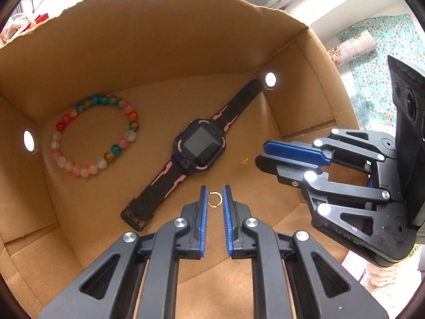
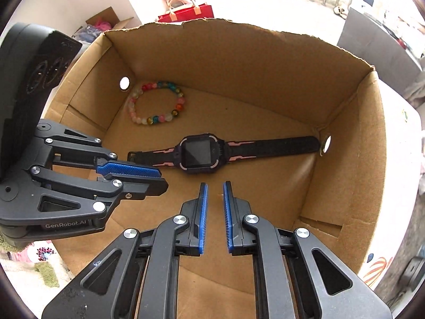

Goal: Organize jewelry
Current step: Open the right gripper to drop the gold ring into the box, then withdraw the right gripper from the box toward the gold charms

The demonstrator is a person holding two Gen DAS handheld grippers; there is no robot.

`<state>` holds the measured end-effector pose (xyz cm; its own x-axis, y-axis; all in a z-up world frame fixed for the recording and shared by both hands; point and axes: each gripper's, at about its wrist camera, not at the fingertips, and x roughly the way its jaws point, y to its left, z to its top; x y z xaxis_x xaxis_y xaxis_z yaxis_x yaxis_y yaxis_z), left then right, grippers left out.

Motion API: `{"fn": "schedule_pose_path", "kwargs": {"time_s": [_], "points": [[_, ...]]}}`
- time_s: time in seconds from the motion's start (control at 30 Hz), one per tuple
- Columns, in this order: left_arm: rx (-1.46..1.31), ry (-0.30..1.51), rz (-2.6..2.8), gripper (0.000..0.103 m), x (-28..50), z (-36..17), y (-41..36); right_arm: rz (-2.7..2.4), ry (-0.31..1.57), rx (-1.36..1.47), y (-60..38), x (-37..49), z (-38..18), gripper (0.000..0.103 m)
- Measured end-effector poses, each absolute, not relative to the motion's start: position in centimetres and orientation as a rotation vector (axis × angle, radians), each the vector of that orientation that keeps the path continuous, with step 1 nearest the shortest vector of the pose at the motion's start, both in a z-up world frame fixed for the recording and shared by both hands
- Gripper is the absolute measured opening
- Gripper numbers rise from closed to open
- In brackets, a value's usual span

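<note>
Ring (image 1: 214, 199) lies between the left gripper's (image 1: 214, 195) slightly parted jaws, untouched.

A lived-in home is showing around the cardboard box (image 2: 353, 143): a red gift bag (image 2: 190, 12) is sitting on the pale floor beyond it, a floral teal cloth (image 1: 382, 61) is lying to the right, and a shaggy rug (image 2: 39, 268) is lying near left.

bright daylight, blown-out background, soft shadows inside the cardboard box (image 1: 164, 53), sharp focus, fisheye-bent dark edges
</note>
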<state>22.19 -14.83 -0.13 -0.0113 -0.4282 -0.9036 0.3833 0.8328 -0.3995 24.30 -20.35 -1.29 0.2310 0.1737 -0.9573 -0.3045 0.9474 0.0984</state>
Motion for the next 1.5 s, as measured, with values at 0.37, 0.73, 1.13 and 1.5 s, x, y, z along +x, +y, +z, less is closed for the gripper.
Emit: {"fn": "schedule_pose_path", "kwargs": {"time_s": [0.37,0.73,1.13,1.5], "points": [[-0.056,1.45,-0.638,0.011,23.0,-0.2,-14.7,0.328,1.263,-0.09,-21.6,23.7,0.6,0.011],[-0.084,1.03,-0.735,0.024,17.4,7.9,-10.7,0.356,0.977,0.101,-25.6,18.0,8.6,0.023],[0.046,0.672,-0.659,0.04,3.4,12.5,-4.3,0.327,0.72,0.249,-28.3,2.7,11.3,0.028],[0.027,0.798,-0.67,0.04,-0.3,5.0,-7.0,0.24,0.907,0.353,-25.3,-0.2,2.9,0.028]]}}
